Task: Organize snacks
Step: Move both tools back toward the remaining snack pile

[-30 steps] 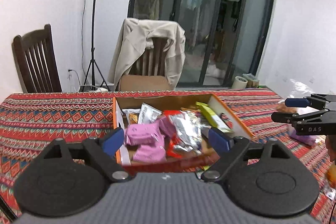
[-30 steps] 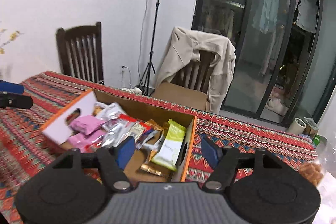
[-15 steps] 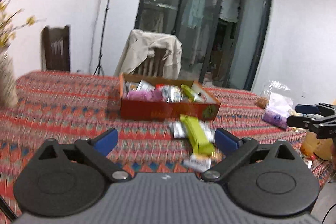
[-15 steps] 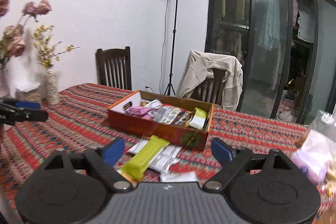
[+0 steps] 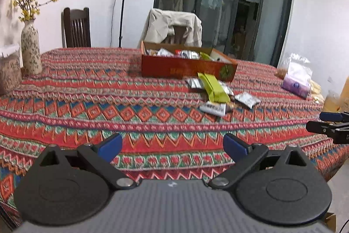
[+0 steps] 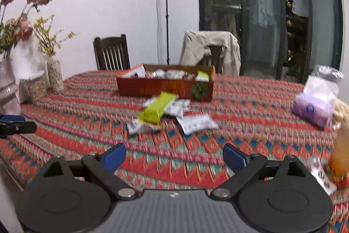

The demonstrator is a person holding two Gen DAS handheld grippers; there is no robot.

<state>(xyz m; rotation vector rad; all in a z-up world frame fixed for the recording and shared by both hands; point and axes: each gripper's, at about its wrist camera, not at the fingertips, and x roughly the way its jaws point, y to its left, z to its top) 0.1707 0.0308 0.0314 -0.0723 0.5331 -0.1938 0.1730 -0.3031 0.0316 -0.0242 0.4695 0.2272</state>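
Although the box stands in plain sight far across the tabletop, its snacks are too small to tell apart. Loose packets blur around a green pack just in front of it. At the right edge a bag is partly cut off. Compared with a second ago, the box has shrunk from close-up to distant. Left gripper: jaws wide apart, empty. Right gripper: jaws opening, nothing between them.
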